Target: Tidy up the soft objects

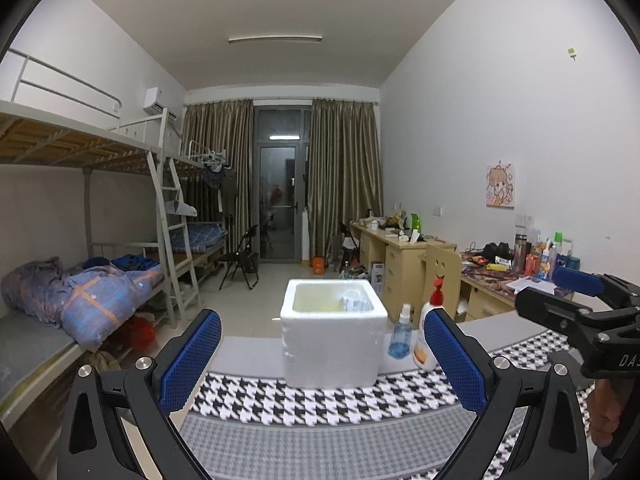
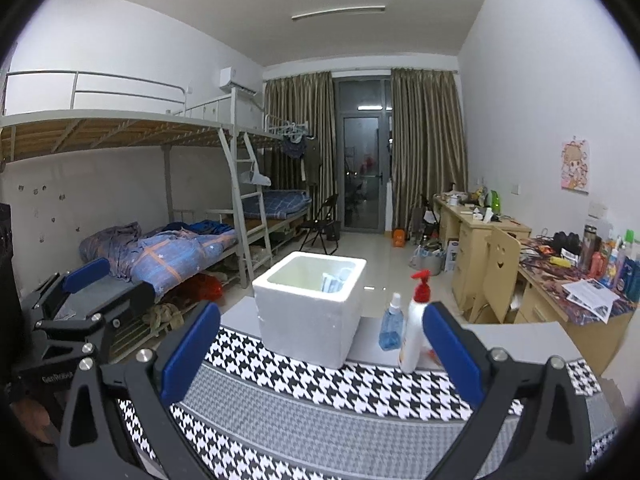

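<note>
Left wrist | left gripper (image 1: pixel 322 354) wide, right gripper (image 2: pixel 320 344) wide | foam box (image 1: pixel 334 344) ahead, spray bottle (image 1: pixel 400 334) beside

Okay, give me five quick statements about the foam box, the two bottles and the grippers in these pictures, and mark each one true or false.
1. Both grippers are open and hold nothing. True: the left gripper and the right gripper each show spread blue pads with nothing between them.
2. The white foam box is empty. False: pale blue soft packets stand inside it, at its right side.
3. The blue spray bottle stands to the right of the box. True.
4. The white bottle with a red pump lies on its side. False: it stands upright beside the spray bottle.
5. The box sits on a bare wooden floor. False: it stands on the table, at the far edge of a houndstooth cloth.
</note>
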`<state>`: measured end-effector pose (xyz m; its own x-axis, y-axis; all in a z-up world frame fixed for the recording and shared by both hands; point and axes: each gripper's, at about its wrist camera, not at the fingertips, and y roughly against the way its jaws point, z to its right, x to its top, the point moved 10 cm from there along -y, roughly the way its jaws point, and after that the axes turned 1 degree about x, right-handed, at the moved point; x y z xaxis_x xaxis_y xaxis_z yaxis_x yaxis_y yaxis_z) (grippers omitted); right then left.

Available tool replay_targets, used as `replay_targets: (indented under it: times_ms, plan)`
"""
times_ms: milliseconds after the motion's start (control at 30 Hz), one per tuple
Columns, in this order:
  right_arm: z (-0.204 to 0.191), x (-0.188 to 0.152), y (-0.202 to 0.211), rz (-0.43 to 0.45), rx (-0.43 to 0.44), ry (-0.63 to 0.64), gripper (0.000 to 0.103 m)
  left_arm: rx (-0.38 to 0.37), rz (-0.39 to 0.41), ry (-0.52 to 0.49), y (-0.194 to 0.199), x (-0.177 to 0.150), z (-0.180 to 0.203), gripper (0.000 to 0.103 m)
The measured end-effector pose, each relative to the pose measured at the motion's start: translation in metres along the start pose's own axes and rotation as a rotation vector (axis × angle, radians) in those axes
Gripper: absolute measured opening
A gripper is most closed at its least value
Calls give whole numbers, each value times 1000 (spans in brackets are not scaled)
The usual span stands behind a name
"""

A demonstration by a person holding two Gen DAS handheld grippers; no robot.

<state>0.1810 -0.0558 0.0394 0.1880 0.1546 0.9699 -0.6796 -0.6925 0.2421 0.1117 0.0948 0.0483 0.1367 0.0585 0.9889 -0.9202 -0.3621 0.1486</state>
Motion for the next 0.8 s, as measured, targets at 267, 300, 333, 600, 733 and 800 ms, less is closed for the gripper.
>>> replay_targets:
  times_ms: [267, 300, 333, 600, 733, 800]
  plan:
    - [10, -49, 18, 37, -80, 20, 103, -22, -18, -10, 16, -43, 18, 102]
    - [12, -54, 20, 41, -87, 18, 103, -21, -18, -13, 17, -48, 20, 102]
    - [15, -62, 20, 41, -100, 14, 103, -25, -23, -18, 18, -53, 23, 102]
    - [26, -95, 32, 47, -159, 6, 103, -52, -49, -35, 15, -79, 38, 102]
    - [27, -97, 35, 42, -141, -11, 103, -45, -56, -16, 14, -82, 37, 102]
    - [26, -100, 37, 39, -140, -15, 103, -47, -43, -4, 18, -83, 35, 102]
